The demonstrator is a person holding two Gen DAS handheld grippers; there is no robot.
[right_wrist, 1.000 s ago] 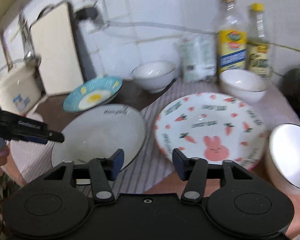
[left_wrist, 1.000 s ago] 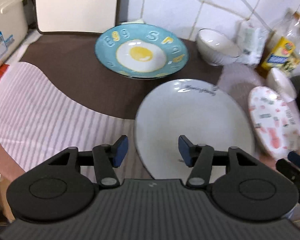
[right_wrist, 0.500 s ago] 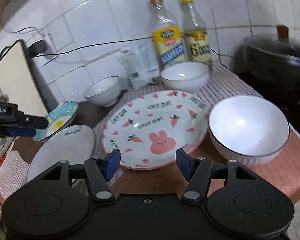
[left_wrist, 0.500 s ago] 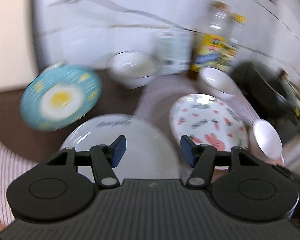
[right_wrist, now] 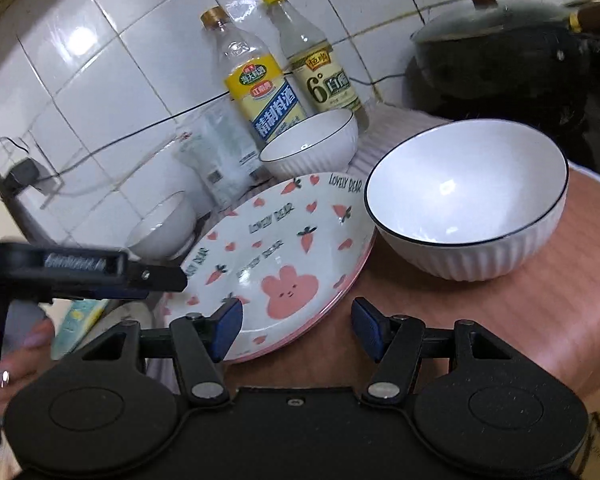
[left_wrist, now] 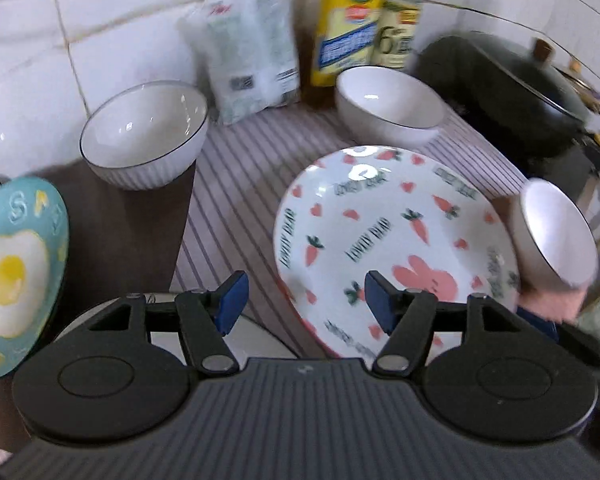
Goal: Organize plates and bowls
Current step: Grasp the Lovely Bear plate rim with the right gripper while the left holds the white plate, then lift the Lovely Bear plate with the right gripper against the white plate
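Note:
A pink rabbit-and-carrot plate (left_wrist: 388,248) lies on the striped cloth; it also shows in the right wrist view (right_wrist: 276,256). A blue fried-egg plate (left_wrist: 16,276) lies at the left. A plain white plate (left_wrist: 260,340) peeks out under my left gripper. White bowls stand at the back left (left_wrist: 144,136), back middle (left_wrist: 388,106) and right (right_wrist: 472,200). My left gripper (left_wrist: 302,304) is open and empty over the rabbit plate's near left rim. My right gripper (right_wrist: 298,330) is open and empty at that plate's near edge.
Two sauce bottles (right_wrist: 260,80) and a plastic bag (left_wrist: 252,56) stand against the tiled wall. A black lidded pot (right_wrist: 512,48) sits at the right. The left gripper's body (right_wrist: 80,272) reaches in from the left in the right wrist view.
Both grippers have swung to the right, from over the plain white plate toward the rabbit plate and the right bowl. Both stay open and empty.

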